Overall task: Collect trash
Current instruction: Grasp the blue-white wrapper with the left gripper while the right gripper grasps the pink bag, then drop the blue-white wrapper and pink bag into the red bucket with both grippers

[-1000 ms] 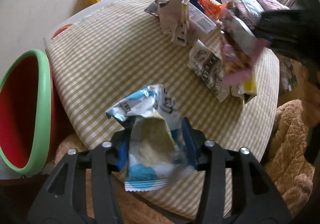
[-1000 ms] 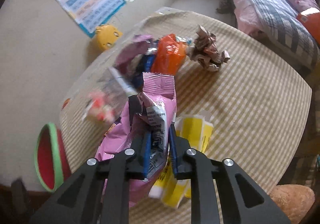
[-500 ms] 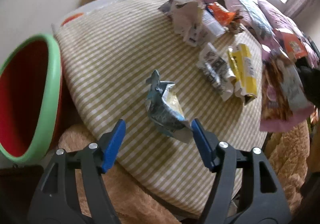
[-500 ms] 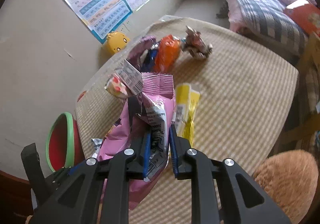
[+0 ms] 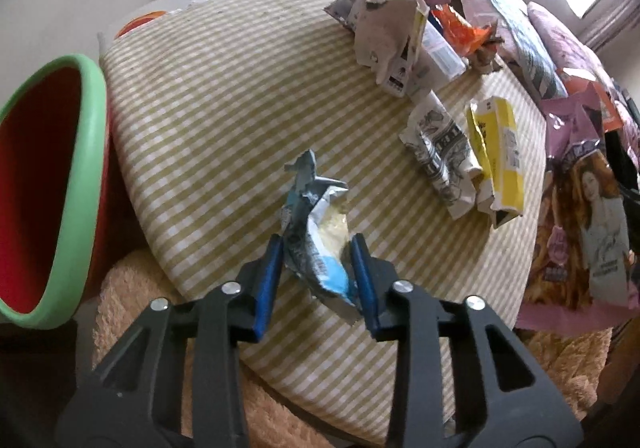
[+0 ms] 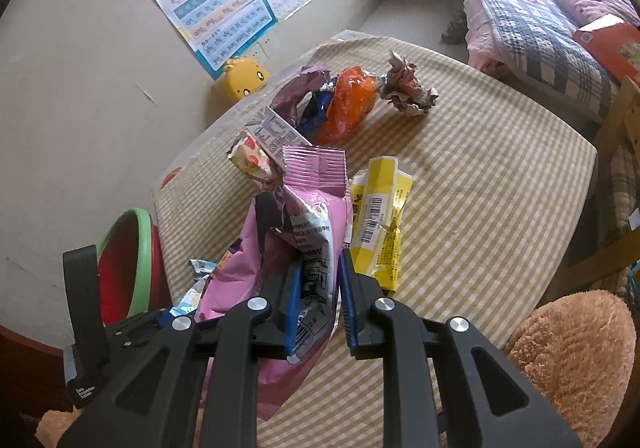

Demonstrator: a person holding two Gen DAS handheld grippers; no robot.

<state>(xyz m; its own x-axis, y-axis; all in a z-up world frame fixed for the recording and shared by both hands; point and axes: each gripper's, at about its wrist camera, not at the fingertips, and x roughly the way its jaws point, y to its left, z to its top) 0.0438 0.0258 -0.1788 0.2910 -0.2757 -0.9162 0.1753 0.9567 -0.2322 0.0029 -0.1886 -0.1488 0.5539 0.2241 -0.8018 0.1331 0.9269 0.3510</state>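
Observation:
My left gripper (image 5: 318,272) is shut on a crumpled blue and silver snack wrapper (image 5: 316,224) near the front edge of the checked table (image 5: 208,87). My right gripper (image 6: 318,292) is shut on a large pink snack bag (image 6: 296,232) and holds it above the table; the bag also shows at the right of the left wrist view (image 5: 580,207). A red bin with a green rim (image 5: 44,183) stands left of the table; it also shows in the right wrist view (image 6: 128,260).
More trash lies on the table: a yellow packet (image 6: 380,224), an orange wrapper (image 6: 348,103), a crumpled paper ball (image 6: 408,87), a black and white wrapper (image 5: 440,151), a white carton (image 5: 392,31). A brown plush cushion (image 6: 572,348) lies beside the table.
My left gripper let go of the blue wrapper, opened wide, and has now closed on it again. My right gripper lifted the pink bag up and back from the table.

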